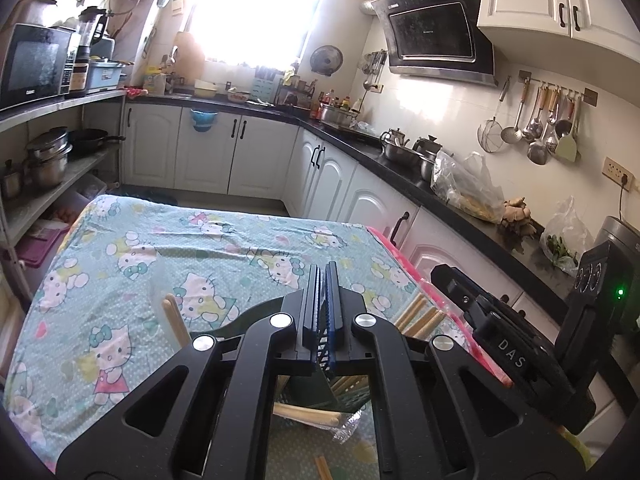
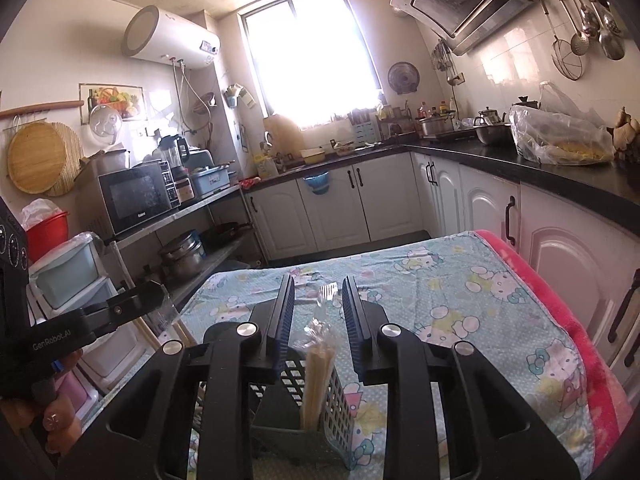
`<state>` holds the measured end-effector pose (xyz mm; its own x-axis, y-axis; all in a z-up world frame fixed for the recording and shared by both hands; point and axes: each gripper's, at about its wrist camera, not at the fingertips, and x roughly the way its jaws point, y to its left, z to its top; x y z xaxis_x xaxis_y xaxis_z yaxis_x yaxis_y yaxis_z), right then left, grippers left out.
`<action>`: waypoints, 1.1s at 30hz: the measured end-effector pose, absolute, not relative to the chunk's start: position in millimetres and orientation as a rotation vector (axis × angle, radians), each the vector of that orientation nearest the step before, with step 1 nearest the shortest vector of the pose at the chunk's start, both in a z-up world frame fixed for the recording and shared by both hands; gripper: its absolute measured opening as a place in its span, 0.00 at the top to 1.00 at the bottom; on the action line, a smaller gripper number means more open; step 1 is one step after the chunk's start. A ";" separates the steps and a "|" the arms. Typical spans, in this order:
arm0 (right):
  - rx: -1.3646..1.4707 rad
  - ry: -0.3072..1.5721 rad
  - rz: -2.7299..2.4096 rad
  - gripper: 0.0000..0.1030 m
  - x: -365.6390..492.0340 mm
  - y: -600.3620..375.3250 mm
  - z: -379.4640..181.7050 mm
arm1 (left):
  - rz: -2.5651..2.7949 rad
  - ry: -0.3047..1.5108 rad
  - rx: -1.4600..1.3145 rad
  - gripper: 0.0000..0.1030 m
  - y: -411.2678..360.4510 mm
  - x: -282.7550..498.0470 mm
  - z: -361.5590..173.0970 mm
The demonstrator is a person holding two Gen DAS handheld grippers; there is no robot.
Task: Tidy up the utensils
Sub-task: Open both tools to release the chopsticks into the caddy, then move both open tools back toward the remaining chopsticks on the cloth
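A dark green slotted utensil holder (image 2: 316, 412) stands on the Hello Kitty tablecloth (image 2: 460, 292), under my right gripper (image 2: 318, 308). A bundle of pale chopsticks in a clear wrapper (image 2: 318, 364) stands in it, between the open jaws and untouched by them. My left gripper (image 1: 323, 280) is shut with nothing visible between its pads. Wooden chopsticks lie around it: one pair at its left (image 1: 176, 320), several at its right (image 1: 420, 316), more below it (image 1: 308, 414) by the holder (image 1: 344, 396). The left gripper's body (image 2: 80, 324) shows at the left of the right wrist view.
The right gripper's body (image 1: 512, 344) sits at the right in the left wrist view. A black counter (image 1: 440, 196) with pots and plastic bags runs along the right. A metal shelf (image 1: 60, 176) with pots and a microwave stands on the left. A pink cloth (image 2: 580, 328) edges the table.
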<state>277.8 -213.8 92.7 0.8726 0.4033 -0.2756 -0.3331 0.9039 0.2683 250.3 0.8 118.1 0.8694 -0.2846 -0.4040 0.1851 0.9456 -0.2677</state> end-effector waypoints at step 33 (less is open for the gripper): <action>0.179 0.449 0.406 0.56 223.4 -237.2 76.2 | -0.311 0.502 -0.230 0.36 -8.2 210.6 116.4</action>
